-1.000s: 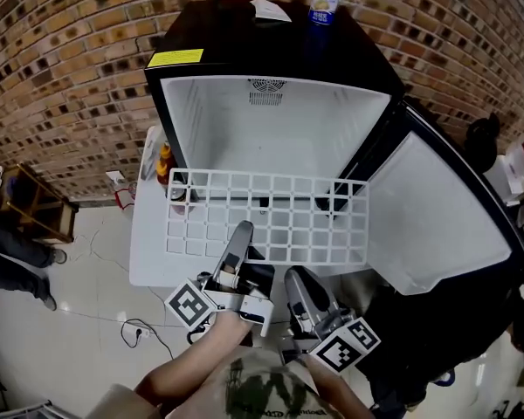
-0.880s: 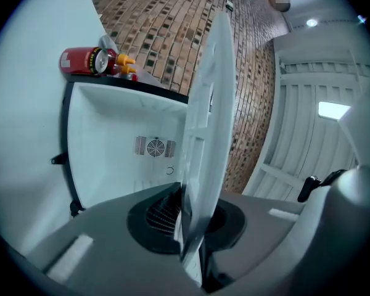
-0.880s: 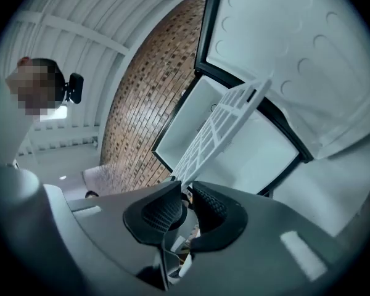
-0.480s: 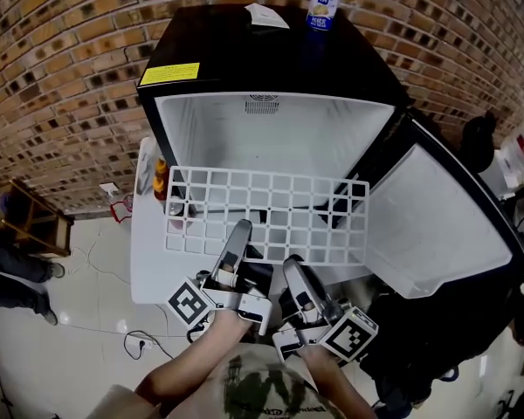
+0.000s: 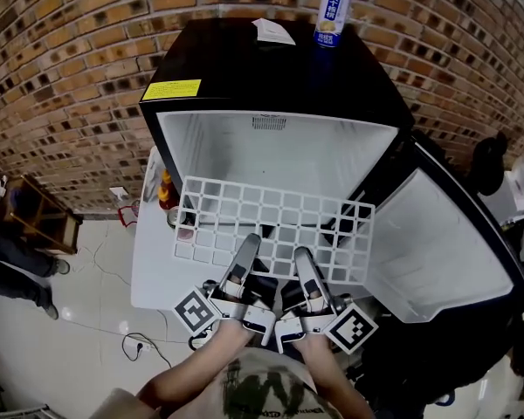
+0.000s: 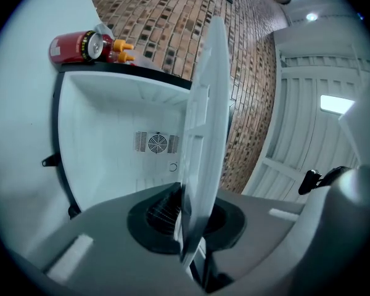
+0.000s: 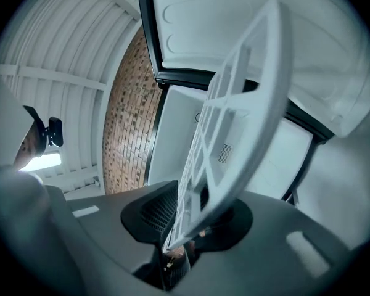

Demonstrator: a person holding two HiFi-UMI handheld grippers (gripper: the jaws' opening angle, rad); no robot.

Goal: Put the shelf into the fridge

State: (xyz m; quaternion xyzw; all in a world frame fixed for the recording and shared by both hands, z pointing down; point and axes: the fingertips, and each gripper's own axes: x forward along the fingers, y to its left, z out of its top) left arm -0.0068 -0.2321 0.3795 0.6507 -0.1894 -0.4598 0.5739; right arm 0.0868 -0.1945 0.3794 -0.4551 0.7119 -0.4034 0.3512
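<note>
A white grid shelf (image 5: 271, 225) hangs level in front of the open black fridge (image 5: 271, 85), just below its white cavity. My left gripper (image 5: 247, 244) is shut on the shelf's near edge; in the left gripper view the shelf (image 6: 203, 116) stands edge-on, pinched between the jaws (image 6: 188, 227). My right gripper (image 5: 302, 258) sits beside it at the same edge. Its jaws are closing with the shelf (image 7: 234, 122) between them (image 7: 191, 221), and the shelf lies slanted in the gap with room around it.
The fridge door (image 5: 437, 243) stands open to the right. A can (image 5: 332, 16) and a paper (image 5: 271, 31) rest on the fridge top. Bottles (image 5: 164, 190) stand on a white table (image 5: 148, 260) at the left. A wooden chair (image 5: 44, 216) and a person (image 5: 9, 251) are further left.
The right gripper has moved forward from below the shelf to its near edge, with its jaws now on either side of it. The left gripper has kept its hold.
</note>
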